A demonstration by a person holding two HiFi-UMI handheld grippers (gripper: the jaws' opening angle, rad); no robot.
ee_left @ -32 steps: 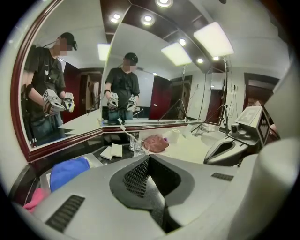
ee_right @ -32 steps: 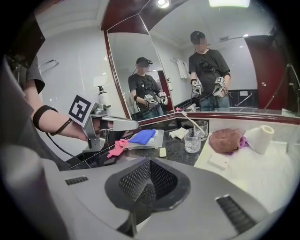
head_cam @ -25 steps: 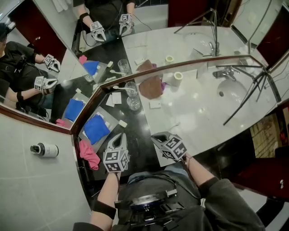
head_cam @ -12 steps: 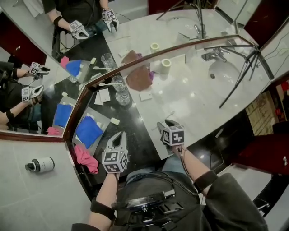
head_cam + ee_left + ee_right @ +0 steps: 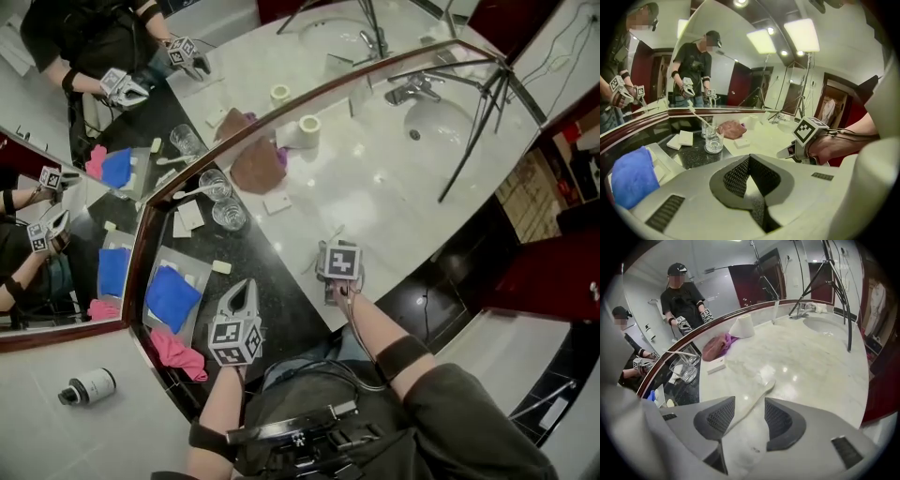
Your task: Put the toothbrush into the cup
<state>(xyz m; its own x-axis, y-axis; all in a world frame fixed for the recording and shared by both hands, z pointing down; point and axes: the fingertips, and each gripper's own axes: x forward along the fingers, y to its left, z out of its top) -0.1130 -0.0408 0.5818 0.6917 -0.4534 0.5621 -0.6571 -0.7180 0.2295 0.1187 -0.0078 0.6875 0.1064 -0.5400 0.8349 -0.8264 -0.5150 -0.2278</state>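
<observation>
A pale toothbrush point(image 5: 757, 397) lies flat on the white marble counter point(image 5: 375, 197), seen faintly in the head view as a thin line point(image 5: 315, 255). My right gripper point(image 5: 749, 416) points down over it, its jaws having just been opening; the handle runs between them untouched. In the head view the right gripper point(image 5: 337, 267) shows mostly as its marker cube. Two glass cups stand on the black counter: the nearer cup point(image 5: 228, 214) point(image 5: 714, 140) looks empty, and the farther cup point(image 5: 214, 183) holds another toothbrush. My left gripper point(image 5: 239, 300) point(image 5: 751, 183) hovers shut and empty over the black counter.
A blue cloth point(image 5: 172, 298) lies on a tray, a pink cloth point(image 5: 183, 349) beside it. A brown cloth point(image 5: 258, 167), paper roll point(image 5: 307, 128) and small white boxes point(image 5: 277, 202) sit by the mirror. Sink point(image 5: 441, 117), faucet point(image 5: 412, 86) and tripod legs point(image 5: 478, 122) are far right.
The right gripper has swung out and down over the white counter, rolled so its marker cube faces up, and opened around the toothbrush. The left gripper sank slightly.
</observation>
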